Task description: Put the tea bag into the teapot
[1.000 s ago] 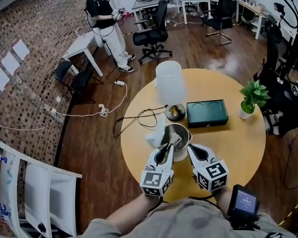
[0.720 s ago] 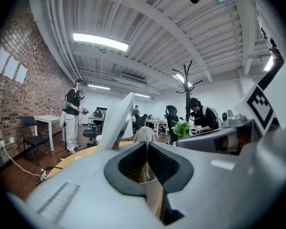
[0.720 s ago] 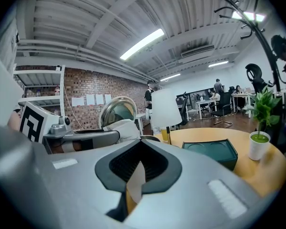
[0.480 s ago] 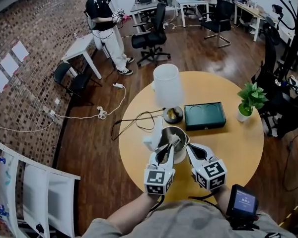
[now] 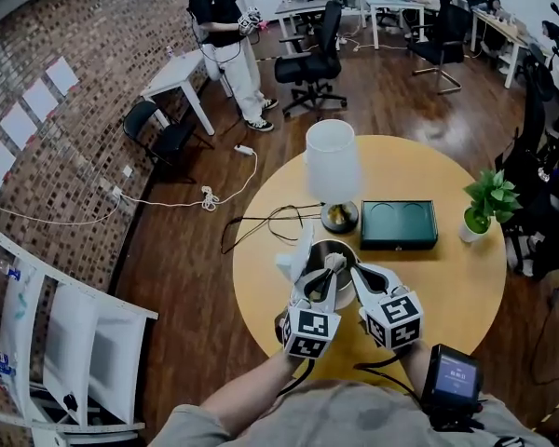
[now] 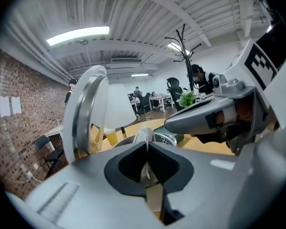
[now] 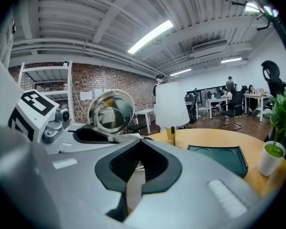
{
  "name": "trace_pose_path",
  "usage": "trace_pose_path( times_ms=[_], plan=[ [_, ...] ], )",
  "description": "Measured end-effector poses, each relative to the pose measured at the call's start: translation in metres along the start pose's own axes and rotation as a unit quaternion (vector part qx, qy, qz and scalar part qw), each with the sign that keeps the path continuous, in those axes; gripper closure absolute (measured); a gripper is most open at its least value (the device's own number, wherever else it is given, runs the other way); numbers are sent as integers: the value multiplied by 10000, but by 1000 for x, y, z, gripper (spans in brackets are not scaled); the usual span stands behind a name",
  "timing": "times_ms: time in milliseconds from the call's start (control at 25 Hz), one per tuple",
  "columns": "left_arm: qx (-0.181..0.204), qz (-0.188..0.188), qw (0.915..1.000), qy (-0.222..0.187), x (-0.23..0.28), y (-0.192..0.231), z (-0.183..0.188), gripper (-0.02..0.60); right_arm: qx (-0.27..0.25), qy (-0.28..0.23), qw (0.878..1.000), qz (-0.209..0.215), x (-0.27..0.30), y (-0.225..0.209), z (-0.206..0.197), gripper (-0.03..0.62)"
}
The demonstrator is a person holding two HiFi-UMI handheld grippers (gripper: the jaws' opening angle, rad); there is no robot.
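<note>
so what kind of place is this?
Probably an open-plan office: desks at the back, rolling office chairs, a brick wall, and a round table in front.

The teapot [image 5: 345, 252] is sitting on the table [image 5: 447, 287]; the lamp [image 5: 333, 161] is standing behind it, the tray [image 5: 398, 223] behind-right, the plant [image 5: 489, 201] farther right.
</note>
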State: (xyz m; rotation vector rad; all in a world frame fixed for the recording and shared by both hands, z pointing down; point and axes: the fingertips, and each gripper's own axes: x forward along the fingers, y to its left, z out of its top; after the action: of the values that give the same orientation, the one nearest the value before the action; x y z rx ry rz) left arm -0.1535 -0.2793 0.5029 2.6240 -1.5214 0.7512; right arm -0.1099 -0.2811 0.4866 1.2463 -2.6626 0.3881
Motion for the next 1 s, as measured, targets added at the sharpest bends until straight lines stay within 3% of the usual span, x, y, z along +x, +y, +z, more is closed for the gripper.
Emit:
trace_pose_path(
  times_ms=[120, 240, 560, 640, 1000],
  plan=[
    [705, 31, 9965, 440, 4, -2, -6, 568, 48, 2, 10000, 87, 4, -2, -2, 591],
    [1349, -9, 9875, 818, 9, -5, -7, 568, 102, 10, 9999, 124, 7, -6, -3, 591],
    [2573, -298, 9512, 1677, 28, -19, -12, 569, 195, 10, 9997, 167, 8, -15, -8, 591],
    [2724, -316, 9444, 1817, 32, -21, -11, 568, 223, -6, 9996, 155, 7, -16, -8, 590],
    [2778, -328, 9284, 2447, 46, -10, -22, 569, 315, -24, 9994, 147, 5, -24, -9, 591]
  ],
)
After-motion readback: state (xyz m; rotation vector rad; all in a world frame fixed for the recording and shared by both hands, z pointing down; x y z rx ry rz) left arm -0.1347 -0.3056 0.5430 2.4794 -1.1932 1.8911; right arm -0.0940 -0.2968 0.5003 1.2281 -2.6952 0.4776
